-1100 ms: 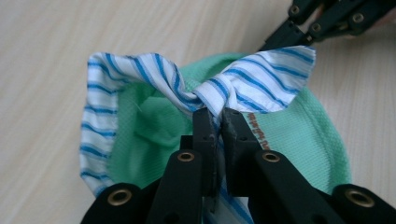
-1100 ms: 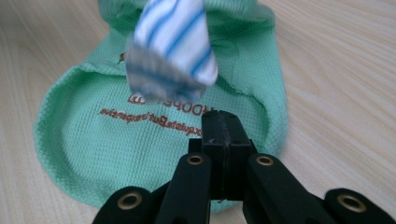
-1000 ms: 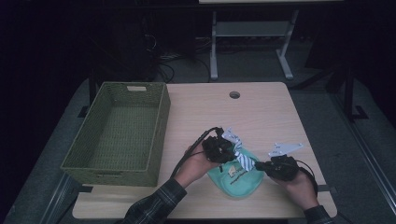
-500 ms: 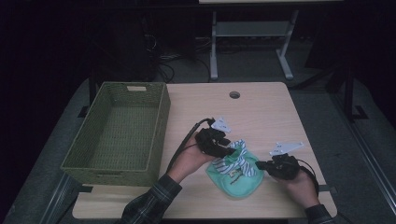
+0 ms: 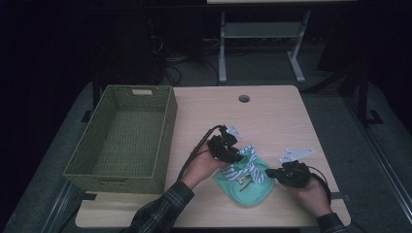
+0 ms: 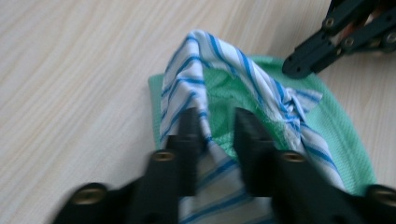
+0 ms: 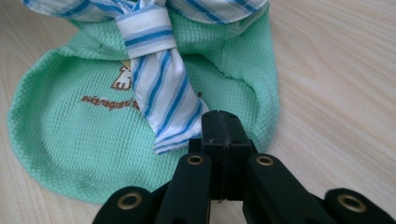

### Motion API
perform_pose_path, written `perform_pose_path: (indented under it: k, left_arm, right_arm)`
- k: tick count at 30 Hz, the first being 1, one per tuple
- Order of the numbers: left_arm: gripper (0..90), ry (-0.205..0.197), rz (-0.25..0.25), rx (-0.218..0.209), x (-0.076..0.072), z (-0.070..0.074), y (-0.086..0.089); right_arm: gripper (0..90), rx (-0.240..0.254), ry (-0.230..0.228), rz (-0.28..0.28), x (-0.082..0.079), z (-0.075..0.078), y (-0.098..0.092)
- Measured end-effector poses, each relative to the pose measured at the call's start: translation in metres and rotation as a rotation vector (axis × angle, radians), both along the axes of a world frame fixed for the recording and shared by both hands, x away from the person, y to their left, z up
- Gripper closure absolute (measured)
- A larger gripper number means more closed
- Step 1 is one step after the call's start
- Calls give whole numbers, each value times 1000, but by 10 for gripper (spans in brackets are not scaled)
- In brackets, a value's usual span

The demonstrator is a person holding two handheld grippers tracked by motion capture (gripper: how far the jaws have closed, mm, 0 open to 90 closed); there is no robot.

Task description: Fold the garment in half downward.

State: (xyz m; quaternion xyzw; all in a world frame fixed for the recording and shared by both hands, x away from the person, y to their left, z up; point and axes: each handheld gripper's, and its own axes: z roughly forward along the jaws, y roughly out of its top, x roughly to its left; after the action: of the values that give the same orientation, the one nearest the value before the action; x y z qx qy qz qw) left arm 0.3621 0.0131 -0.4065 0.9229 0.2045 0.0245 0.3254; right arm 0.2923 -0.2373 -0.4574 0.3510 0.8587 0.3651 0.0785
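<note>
A mint-green bib-like garment (image 5: 245, 188) (image 7: 70, 135) with a blue-and-white striped collar and tie (image 6: 205, 51) (image 7: 163, 93) lies flat near the table's front edge. My left gripper (image 5: 237, 155) (image 6: 218, 126) reaches in from the garment's left over the collar. Its jaws have just been closing and still stand a little apart, with a fold of the striped collar between them. My right gripper (image 5: 270, 173) (image 7: 219, 122) is shut, its tips resting at the garment's right edge. Whether cloth is pinched there I cannot tell. The left gripper view has those shut tips (image 6: 299, 65) at its top right.
A green woven basket (image 5: 167, 126) stands empty at the table's left side. The wooden table (image 5: 272, 116) has a round cable hole (image 5: 244, 98) near its far edge. Beyond the table is a dark floor with a white stand.
My left gripper drew slightly up and left off the collar, then came back onto it. The striped collar has shifted a little. The right gripper has stayed where it was.
</note>
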Motion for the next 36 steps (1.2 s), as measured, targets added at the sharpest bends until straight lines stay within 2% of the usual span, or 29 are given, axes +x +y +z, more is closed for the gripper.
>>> perform_pose_path:
  k: [1,3,5,14,17,20,23,28,36]
  left_arm:
    - [830,-3,5,-1,-1,-1,-1]
    - [878,-6,2,18,-1,0,1]
    - [882,-28,9,23,0,3,4]
    - [881,-76,85,-38,10,25,34]
    - [880,-115,98,-34,12,31,42]
    - [880,-124,104,-42,13,34,47]
    - [880,-133,91,-32,11,32,45]
    - [877,-138,41,-19,2,29,34]
    - [875,-100,-45,-16,-14,19,15]
  right_arm:
    - [896,-1,2,-1,0,0,0]
    - [897,-4,2,-1,0,0,0]
    - [897,-2,1,-4,-1,0,-1]
    - [897,-2,7,22,-2,-1,5]
    - [897,-8,18,32,-2,-3,8]
    - [897,-13,22,45,-3,-4,12]
    - [897,-19,29,56,-2,-6,17]
    - [897,-7,19,59,-2,-5,19]
    - [897,-6,22,57,-1,-6,17]
